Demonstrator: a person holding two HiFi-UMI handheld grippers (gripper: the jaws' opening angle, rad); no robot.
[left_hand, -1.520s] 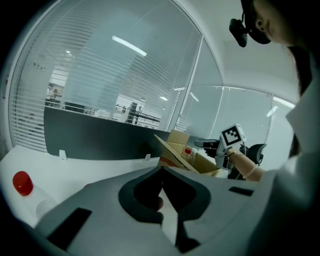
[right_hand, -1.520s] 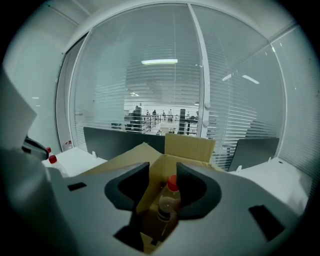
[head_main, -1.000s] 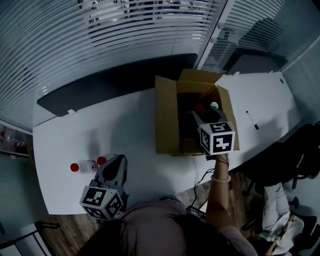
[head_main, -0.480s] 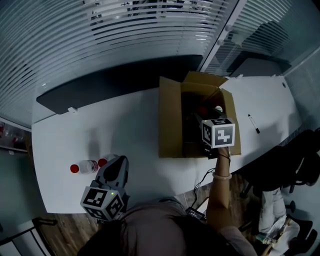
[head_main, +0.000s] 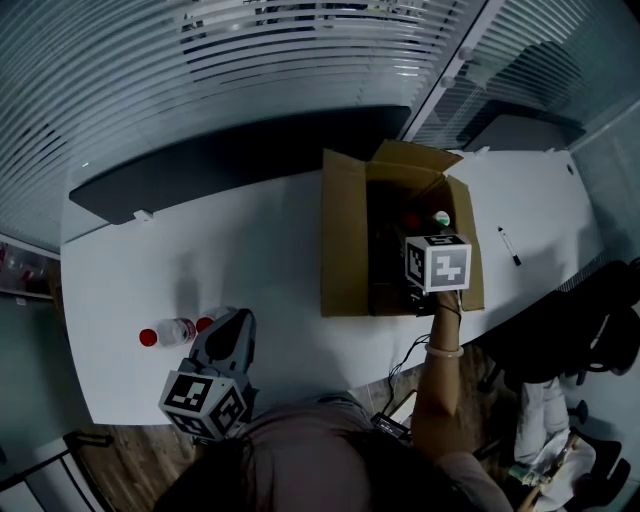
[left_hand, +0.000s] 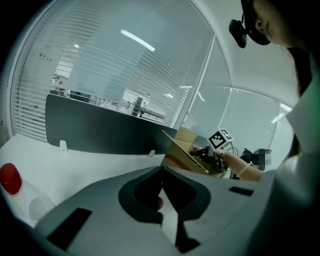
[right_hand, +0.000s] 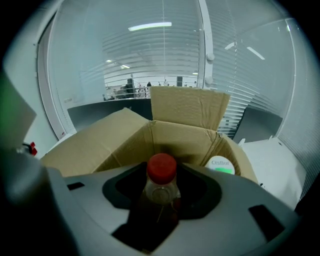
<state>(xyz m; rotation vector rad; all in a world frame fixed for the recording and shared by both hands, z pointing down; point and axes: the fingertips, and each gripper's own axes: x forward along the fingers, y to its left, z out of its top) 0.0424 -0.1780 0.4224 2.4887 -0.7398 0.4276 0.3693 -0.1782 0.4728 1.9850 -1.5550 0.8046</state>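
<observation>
Gripping a clear red-capped plastic bottle (right_hand: 161, 169), right gripper (right_hand: 162, 186) fingers sit over brown cardboard box (right_hand: 186, 106); bottle base hidden; left gripper (left_hand: 162, 176) fingers closed, empty.

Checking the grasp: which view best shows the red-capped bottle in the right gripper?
The right gripper view: the red-capped bottle sits between the jaws of the right gripper, over the cardboard box. In the head view the gripper's marker cube hides it; the left gripper view shows it too small to tell.
</observation>
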